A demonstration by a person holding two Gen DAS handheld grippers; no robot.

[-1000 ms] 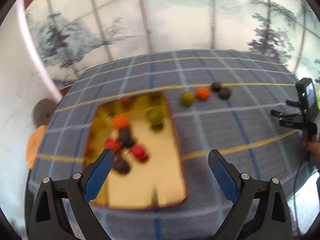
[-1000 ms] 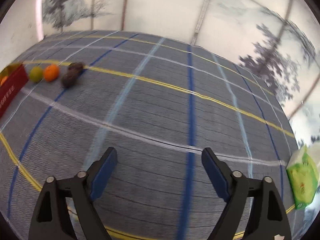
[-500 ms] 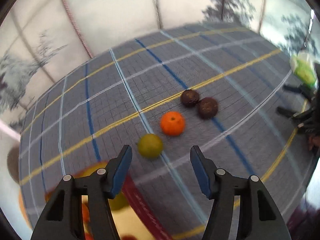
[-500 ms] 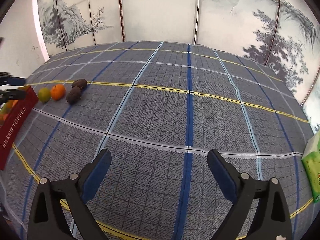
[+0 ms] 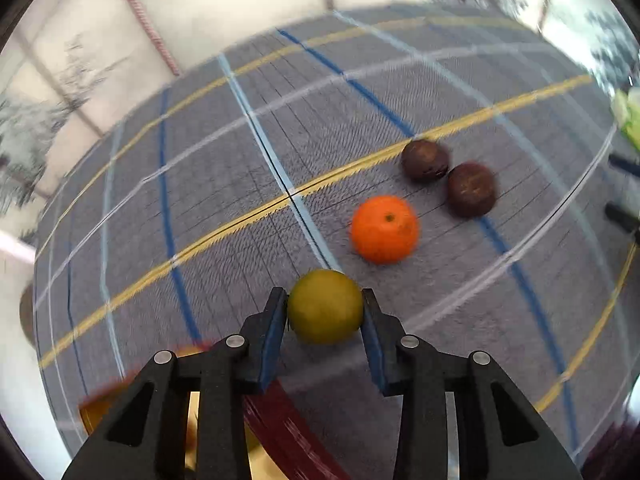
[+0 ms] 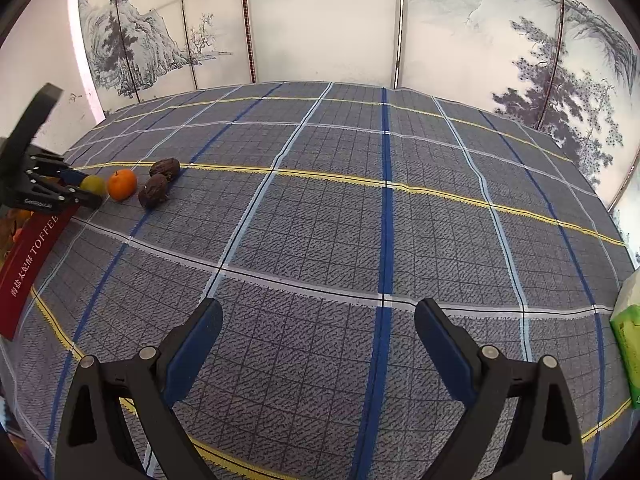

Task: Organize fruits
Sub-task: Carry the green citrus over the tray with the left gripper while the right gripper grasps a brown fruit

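My left gripper (image 5: 325, 308) is shut on a yellow-green round fruit (image 5: 325, 306), both blue pads touching its sides, low over the checked cloth. An orange (image 5: 384, 228) lies just beyond it, and two dark brown fruits (image 5: 425, 159) (image 5: 470, 189) lie farther right. The red box (image 5: 288, 436) with a yellow inside sits under the left gripper's base. In the right wrist view the left gripper (image 6: 86, 192) holds the green fruit (image 6: 94, 184) beside the orange (image 6: 122, 184) and the brown fruits (image 6: 154, 196). My right gripper (image 6: 318, 328) is open and empty over the cloth.
The red box's side (image 6: 28, 264) shows at the right wrist view's left edge. A green packet (image 6: 630, 344) lies at the table's right edge. A painted screen stands behind the table.
My left gripper swung from above the box to the row of fruits, moved in on the green fruit and closed on it. My right gripper stayed open and tilted up slightly.
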